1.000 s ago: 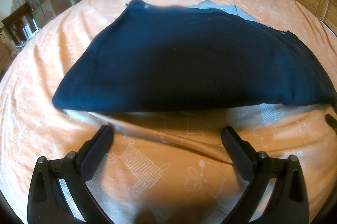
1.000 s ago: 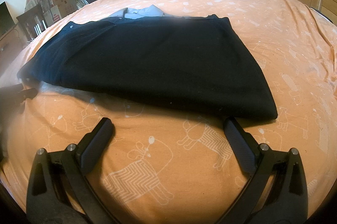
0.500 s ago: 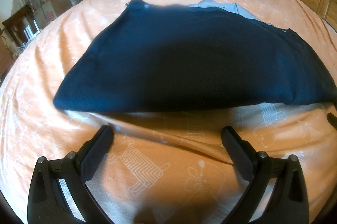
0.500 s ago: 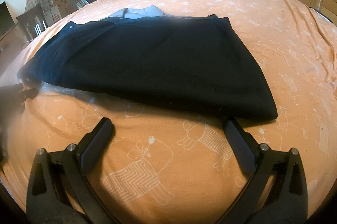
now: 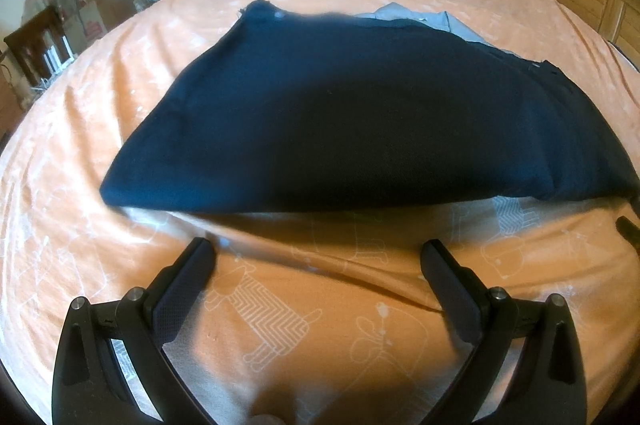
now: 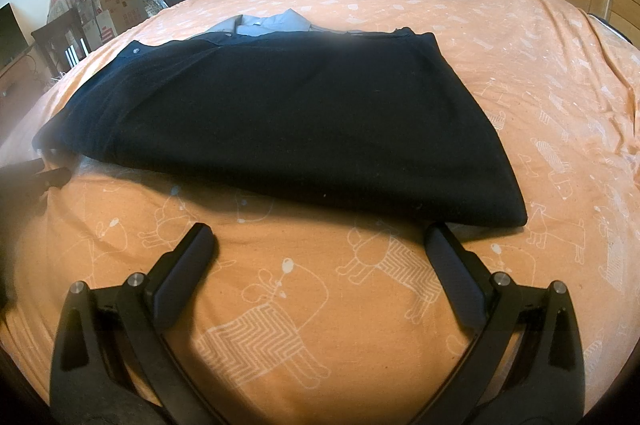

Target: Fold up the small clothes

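A dark navy garment (image 5: 360,129) lies folded flat on an orange bed (image 6: 520,37), a light blue collar (image 6: 272,23) showing at its far edge. The left hand-held gripper (image 5: 316,257) and right hand-held gripper (image 6: 320,241) sit just near of its near edge, jaws wide apart, empty. Risk: a pinch could catch the bedsheet along with the cloth, or take only the top layer, spoiling the fold.

Left gripper (image 5: 316,255): matte black plastic, two flat fingers (image 5: 188,281) faced with dark textured pads, silver screws behind at each pivot. Right gripper (image 6: 320,239): same black frame, same pads, same silver screws.
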A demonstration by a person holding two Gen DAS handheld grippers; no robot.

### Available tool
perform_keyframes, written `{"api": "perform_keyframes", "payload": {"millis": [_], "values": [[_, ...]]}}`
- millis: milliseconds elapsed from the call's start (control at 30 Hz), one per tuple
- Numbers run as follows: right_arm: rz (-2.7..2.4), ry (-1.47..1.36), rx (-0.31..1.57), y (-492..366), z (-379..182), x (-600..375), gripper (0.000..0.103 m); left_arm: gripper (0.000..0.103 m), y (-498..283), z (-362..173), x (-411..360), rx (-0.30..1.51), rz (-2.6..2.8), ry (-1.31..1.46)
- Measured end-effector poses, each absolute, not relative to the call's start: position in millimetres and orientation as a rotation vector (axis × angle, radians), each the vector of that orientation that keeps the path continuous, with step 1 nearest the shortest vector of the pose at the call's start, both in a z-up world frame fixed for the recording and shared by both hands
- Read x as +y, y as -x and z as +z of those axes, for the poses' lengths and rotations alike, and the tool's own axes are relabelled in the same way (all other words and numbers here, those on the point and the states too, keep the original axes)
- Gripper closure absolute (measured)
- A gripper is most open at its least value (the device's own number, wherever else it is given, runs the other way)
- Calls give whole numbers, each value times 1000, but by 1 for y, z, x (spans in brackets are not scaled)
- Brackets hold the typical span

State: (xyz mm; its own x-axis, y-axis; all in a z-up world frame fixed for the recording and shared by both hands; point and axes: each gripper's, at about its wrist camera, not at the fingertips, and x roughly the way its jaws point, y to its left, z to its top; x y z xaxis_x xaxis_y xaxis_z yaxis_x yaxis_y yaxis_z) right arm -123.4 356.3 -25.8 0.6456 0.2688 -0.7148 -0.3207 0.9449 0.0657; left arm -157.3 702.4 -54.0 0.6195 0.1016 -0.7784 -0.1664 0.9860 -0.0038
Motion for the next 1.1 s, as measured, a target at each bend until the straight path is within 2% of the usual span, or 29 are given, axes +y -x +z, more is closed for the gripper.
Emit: {"api": "perform_keyframes", "payload": {"millis": [1100], "values": [[335, 69, 802, 123, -26, 356, 0, 0, 161, -56, 699, 861, 174, 56]]}}
